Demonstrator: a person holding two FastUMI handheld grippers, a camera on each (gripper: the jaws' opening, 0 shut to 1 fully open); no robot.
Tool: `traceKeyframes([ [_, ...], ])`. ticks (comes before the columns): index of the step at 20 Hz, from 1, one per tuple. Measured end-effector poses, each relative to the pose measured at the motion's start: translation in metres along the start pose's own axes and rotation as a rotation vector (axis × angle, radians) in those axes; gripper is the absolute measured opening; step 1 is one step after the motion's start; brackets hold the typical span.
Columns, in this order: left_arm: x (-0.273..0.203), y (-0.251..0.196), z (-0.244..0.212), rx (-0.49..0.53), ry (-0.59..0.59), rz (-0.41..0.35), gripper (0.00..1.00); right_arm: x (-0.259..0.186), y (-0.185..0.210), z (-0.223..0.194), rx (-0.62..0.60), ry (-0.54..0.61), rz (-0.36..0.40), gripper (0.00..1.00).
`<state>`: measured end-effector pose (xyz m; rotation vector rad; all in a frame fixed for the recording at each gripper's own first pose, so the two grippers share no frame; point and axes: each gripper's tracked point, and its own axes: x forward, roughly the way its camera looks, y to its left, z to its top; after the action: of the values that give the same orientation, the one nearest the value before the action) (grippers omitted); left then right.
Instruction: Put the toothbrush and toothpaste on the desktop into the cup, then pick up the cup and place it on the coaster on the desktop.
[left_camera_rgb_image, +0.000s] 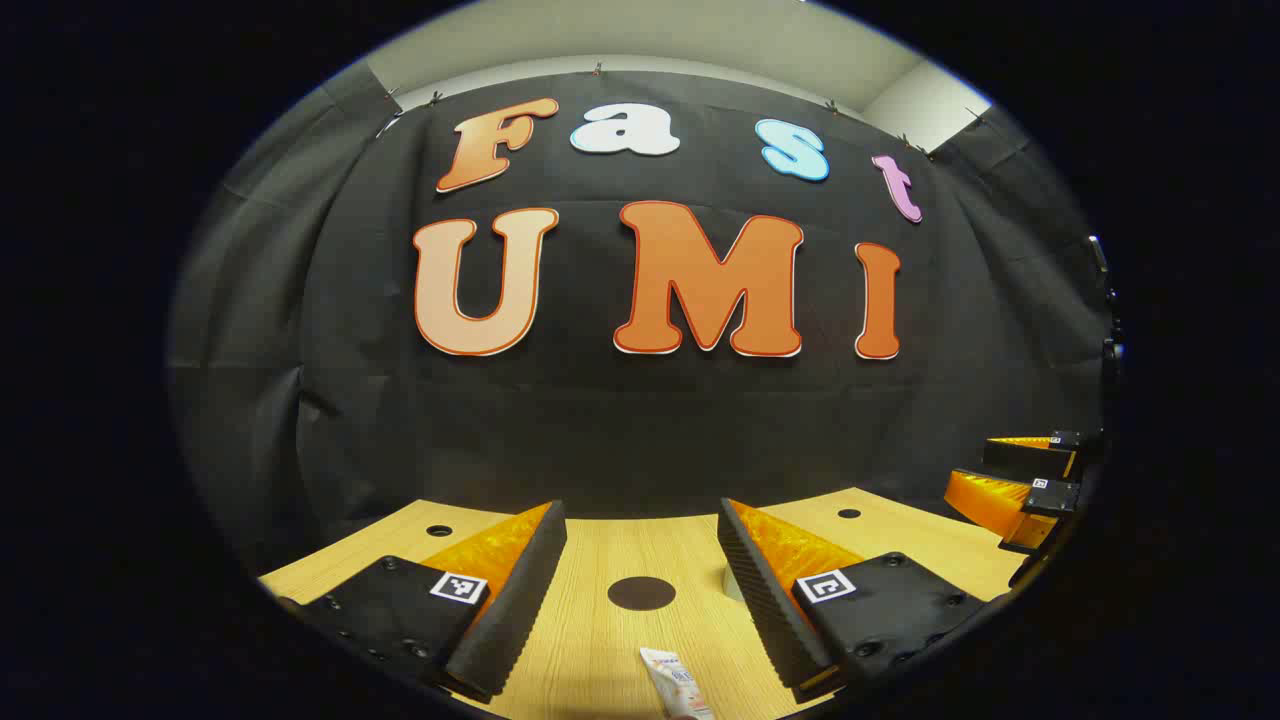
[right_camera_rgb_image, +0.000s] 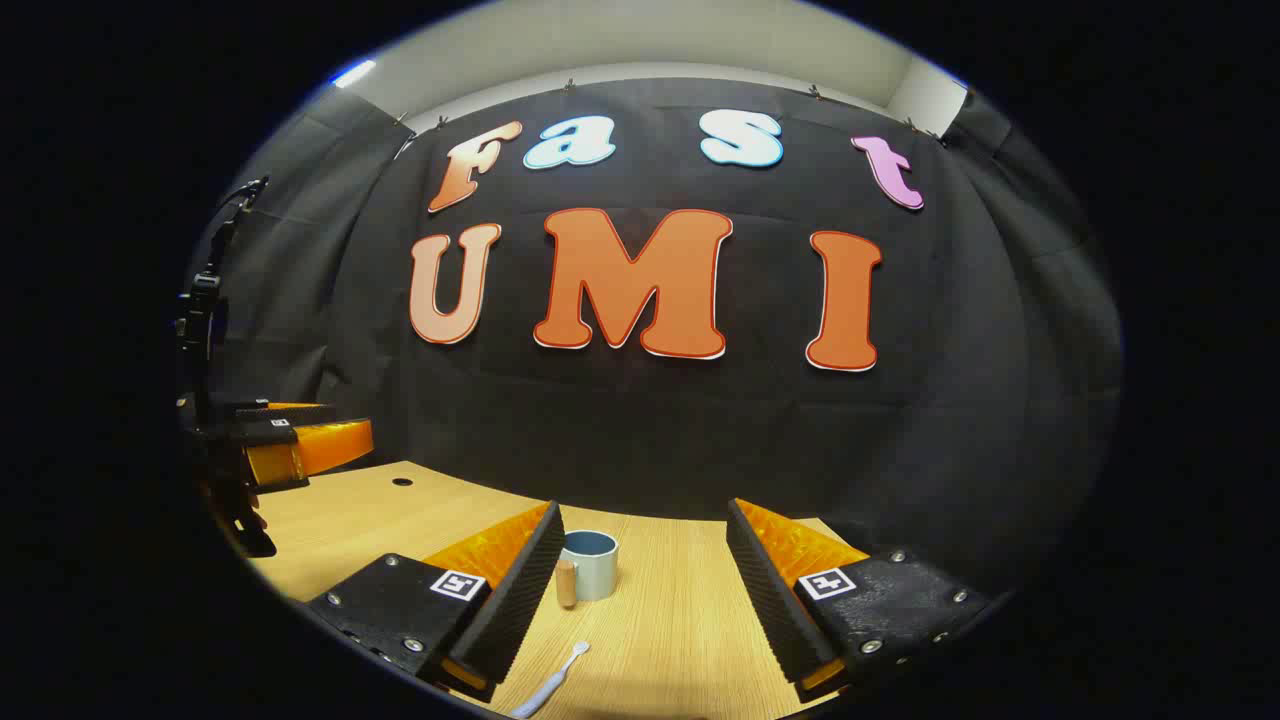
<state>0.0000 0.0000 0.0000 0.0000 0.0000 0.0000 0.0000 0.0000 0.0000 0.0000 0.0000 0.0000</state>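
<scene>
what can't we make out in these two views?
- Toothpaste: left gripper view, near end cut off by the bottom edge.
- Toothbrush: right gripper view, handle end cut off by the bottom edge.
- Cup: left gripper view, mostly hidden behind the left gripper finger.
- Right gripper: left gripper view, cut by the edge.

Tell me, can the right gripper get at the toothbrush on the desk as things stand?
Probably yes. The right gripper is open, and the toothbrush lies bare on the desktop just ahead by its left finger; the cup stands farther back, out of the way.
</scene>
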Motion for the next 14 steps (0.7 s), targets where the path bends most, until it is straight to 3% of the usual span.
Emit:
traceKeyframes([
  [14, -0.0037, 0.0015, 0.0051, 0.02, -0.016, 0.016, 0.98, 0.0011, 0.0089, -0.0007, 0.006, 0.005, 0.032, 0.98],
])
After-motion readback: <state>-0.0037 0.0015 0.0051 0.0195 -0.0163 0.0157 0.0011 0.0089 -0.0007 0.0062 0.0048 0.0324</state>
